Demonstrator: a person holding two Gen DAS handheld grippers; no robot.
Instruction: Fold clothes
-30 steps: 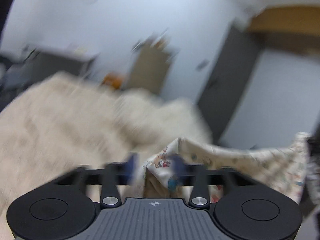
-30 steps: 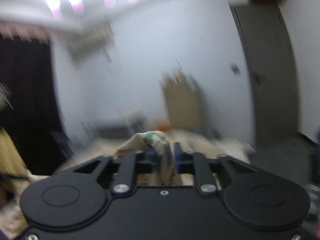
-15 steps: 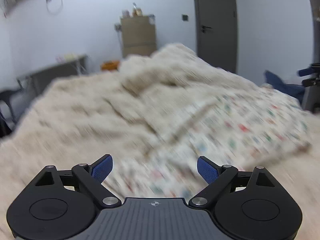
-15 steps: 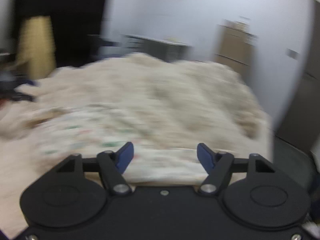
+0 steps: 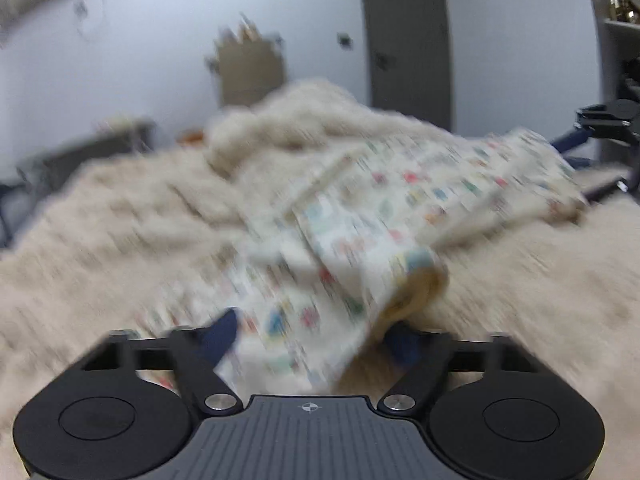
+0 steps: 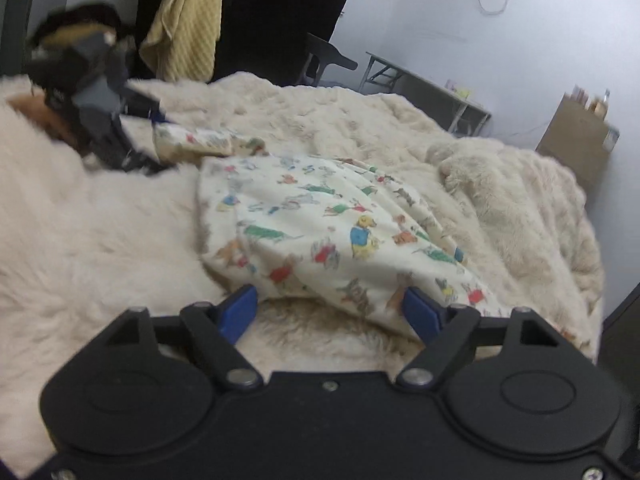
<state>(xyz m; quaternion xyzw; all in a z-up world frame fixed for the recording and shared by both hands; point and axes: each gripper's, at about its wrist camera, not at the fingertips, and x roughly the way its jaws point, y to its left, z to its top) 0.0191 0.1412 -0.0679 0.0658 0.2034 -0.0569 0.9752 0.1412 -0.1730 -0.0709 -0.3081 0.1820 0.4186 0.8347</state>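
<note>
A cream garment (image 6: 320, 216) printed with small coloured animals lies rumpled on the fluffy blanket (image 6: 100, 232). My right gripper (image 6: 330, 312) sits low at its near hem, jaws closing but still wide, and the hem lies just between the blue pads (image 6: 420, 314). My left gripper (image 5: 312, 340) is at the garment's far end (image 5: 320, 312); its jaws are closing with a bunched fold between them, and that view is blurred. From the right wrist view the left gripper (image 6: 158, 140) straddles a narrow printed end, fingers still apart.
The cream fur blanket covers the whole bed, bunched into a ridge (image 6: 480, 168) at the far side. Beyond it stand a grey desk (image 6: 424, 88), a cardboard box (image 6: 576, 140), a dark chair (image 6: 324, 60) and a hanging yellow towel (image 6: 184, 28). A grey door (image 5: 404, 40) is behind.
Both grippers held the garment up in the air, then let go and dropped to the bed. The garment now lies on the blanket, and both sets of jaws stand around its ends.
</note>
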